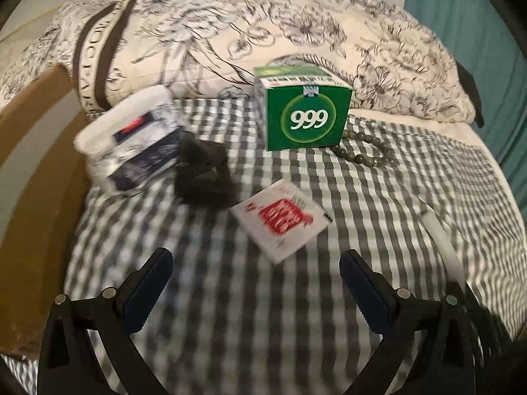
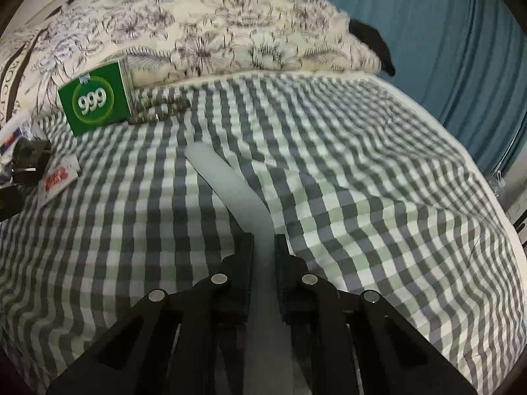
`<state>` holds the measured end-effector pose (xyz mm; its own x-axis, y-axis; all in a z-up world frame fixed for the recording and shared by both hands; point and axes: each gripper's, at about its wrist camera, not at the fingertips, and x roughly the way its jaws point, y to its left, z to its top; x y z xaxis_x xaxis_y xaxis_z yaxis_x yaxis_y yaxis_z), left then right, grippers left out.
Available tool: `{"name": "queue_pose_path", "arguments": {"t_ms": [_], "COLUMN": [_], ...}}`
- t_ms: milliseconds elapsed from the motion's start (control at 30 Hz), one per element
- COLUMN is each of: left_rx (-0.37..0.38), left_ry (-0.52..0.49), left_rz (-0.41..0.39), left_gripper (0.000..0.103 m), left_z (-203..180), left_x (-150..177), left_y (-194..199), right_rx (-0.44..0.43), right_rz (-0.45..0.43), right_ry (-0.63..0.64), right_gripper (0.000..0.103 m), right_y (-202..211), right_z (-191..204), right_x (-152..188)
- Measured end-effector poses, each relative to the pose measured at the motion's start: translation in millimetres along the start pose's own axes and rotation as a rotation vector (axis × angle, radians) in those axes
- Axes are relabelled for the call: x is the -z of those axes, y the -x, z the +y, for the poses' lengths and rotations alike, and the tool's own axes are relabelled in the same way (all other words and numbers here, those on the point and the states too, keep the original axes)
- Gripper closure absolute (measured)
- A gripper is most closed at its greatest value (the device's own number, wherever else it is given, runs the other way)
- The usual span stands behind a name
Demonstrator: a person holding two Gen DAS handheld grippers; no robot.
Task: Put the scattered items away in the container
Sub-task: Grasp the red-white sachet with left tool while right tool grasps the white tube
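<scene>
Left wrist view. Left gripper (image 1: 255,263): fingers spread wide, nothing between them, hovering over the checked bedsheet (image 1: 378,197).
- White sachet (image 1: 281,219) with a red printed panel: lies flat just beyond the fingertips, slightly right of centre, one corner turned toward the gripper. Lettering blurred, unreadable.
- Black crumpled item (image 1: 202,172), possibly a pouch or cloth: farther off, to the left.
- White packet (image 1: 130,140) with navy and red print: far left, beside the black item; text unreadable.
- Green carton (image 1: 308,113): stands upright at the far side against the floral pillow (image 1: 230,33); face reads "999" in a circle.
- Bead bracelet (image 1: 362,151): at the carton's right foot.
- White strip (image 1: 441,240): at right, long axis running near to far.
- Brown cardboard edge (image 1: 29,164), far left: perhaps the container; cannot confirm.
Judgement: the left gripper is the nearer one to the sachet.

Right wrist view. Right gripper (image 2: 264,240): clamped on the pale strip (image 2: 230,191), probably foam. The strip's long axis runs away from the fingers, bending to the far left. Green carton (image 2: 95,105), "999" legible, far left; teal curtain (image 2: 444,49) behind.
</scene>
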<state>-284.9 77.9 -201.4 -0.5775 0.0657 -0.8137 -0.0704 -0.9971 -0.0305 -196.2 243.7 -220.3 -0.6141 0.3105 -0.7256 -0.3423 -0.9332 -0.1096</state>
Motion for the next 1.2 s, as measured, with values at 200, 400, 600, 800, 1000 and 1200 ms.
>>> {"name": "queue_pose_path", "arguments": {"t_ms": [200, 400, 600, 800, 1000, 1200], "left_rx": [-0.045, -0.021, 0.042, 0.075, 0.118, 0.120], "left_ry": [0.064, 0.047, 0.029, 0.018, -0.013, -0.033], "left_rz": [0.058, 0.011, 0.028, 0.007, -0.057, -0.112], "left_gripper": [0.000, 0.043, 0.074, 0.081, 0.081, 0.081], "left_z": [-7, -1, 20, 39, 58, 71], "left_x": [-22, -19, -1, 35, 59, 68], "left_y": [-45, -49, -18, 49, 122, 174], "right_rx": [-0.092, -0.122, -0.129, -0.140, -0.142, -0.212], "right_rz": [-0.003, -0.015, -0.020, -0.014, -0.004, -0.039], "right_ry": [-0.088, -0.117, -0.126, -0.134, -0.151, -0.172], "right_gripper": [0.090, 0.088, 0.088, 0.088, 0.091, 0.092], "right_y": [-4, -8, -8, -8, -1, 59], "right_z": [-15, -18, -19, -21, -25, -37], "right_x": [1, 3, 4, 3, 0, -2]}}
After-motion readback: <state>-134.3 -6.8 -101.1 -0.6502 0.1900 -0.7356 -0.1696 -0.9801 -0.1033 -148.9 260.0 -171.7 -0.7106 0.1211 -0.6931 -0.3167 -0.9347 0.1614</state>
